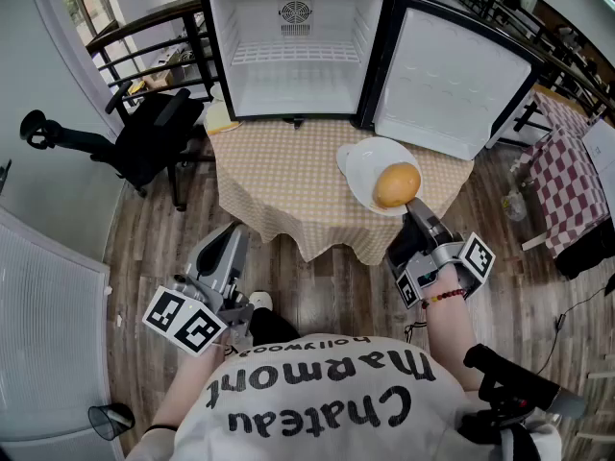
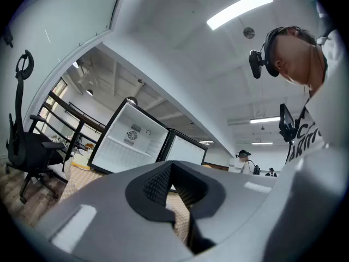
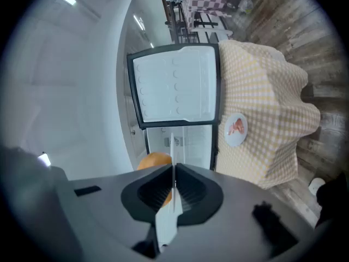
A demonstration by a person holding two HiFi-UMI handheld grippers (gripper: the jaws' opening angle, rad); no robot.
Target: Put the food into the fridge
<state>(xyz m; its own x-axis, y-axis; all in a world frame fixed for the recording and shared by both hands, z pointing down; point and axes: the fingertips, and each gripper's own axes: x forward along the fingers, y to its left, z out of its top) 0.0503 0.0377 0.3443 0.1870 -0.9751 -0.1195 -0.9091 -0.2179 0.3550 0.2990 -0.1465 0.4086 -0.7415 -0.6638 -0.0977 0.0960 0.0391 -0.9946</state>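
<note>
In the head view, right of centre before the open fridge (image 1: 293, 46), the right gripper (image 1: 415, 209) pinches the rim of a stiff white plate (image 1: 365, 166) bearing a light, probably roll-prone bun (image 1: 396, 184), so level carrying seems wise; the left gripper (image 1: 231, 241), lower left, is slightly spread, empty.

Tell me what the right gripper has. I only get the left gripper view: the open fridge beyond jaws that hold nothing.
Observer: The right gripper is shut on the rim of a white plate, as its own view shows.
Operator: Anything on that plate?
Observer: Yes, the head view shows what looks like a bun sitting on it.
Operator: Any other food out?
Observer: The right gripper view shows a second plate with reddish food lying on the checked cloth.
</note>
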